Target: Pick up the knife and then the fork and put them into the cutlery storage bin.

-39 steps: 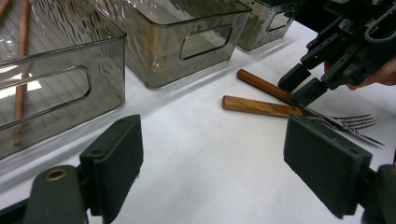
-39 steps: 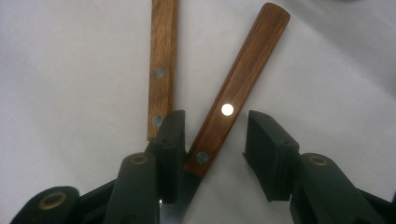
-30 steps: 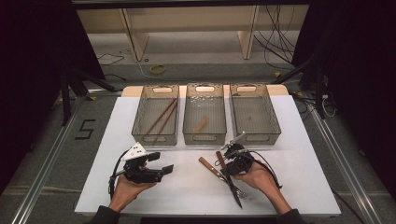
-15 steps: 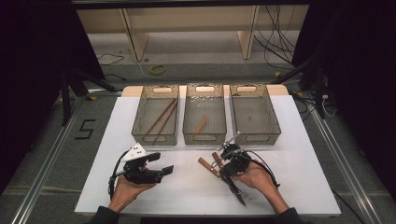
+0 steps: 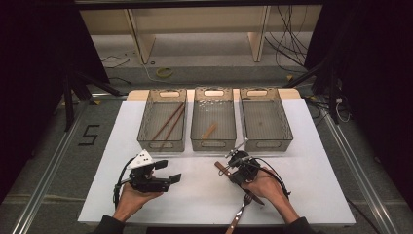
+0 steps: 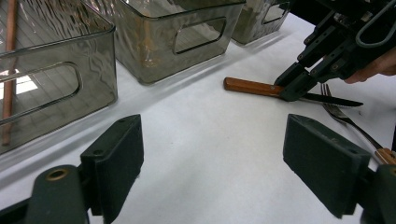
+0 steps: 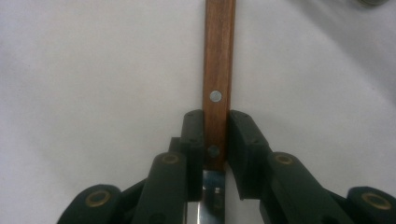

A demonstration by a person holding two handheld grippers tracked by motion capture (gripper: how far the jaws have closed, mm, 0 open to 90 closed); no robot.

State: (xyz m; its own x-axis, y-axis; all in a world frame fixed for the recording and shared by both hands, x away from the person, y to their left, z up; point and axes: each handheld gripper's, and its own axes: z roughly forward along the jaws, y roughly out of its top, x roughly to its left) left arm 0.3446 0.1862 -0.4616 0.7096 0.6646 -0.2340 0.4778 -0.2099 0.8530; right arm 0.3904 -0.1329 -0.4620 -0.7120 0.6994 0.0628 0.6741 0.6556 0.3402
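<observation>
A knife with a wooden handle [image 5: 222,168] lies flat on the white table, near the front and right of centre. My right gripper [image 5: 233,172] points down at it, and its jaws have just been closing. In the right gripper view [image 7: 215,122] both pads rest against the sides of the knife handle [image 7: 218,56] by its lower rivet. My left gripper [image 5: 168,171] is held low over the table at the front left, jaws wide apart [image 6: 212,135] with nothing between them. It faces the knife [image 6: 250,87] and the right gripper [image 6: 292,87].
A fork with a wooden handle [image 5: 240,214] lies at the table's front edge beside the right hand. Three clear bins stand in a row at the back: the left bin [image 5: 160,145] holds chopsticks [image 5: 168,122], the middle bin [image 5: 213,145] a small wooden piece, the right bin [image 5: 268,144] looks bare.
The right gripper has shifted slightly left and down onto the knife handle and its jaws have narrowed around it. The left gripper has kept still.
</observation>
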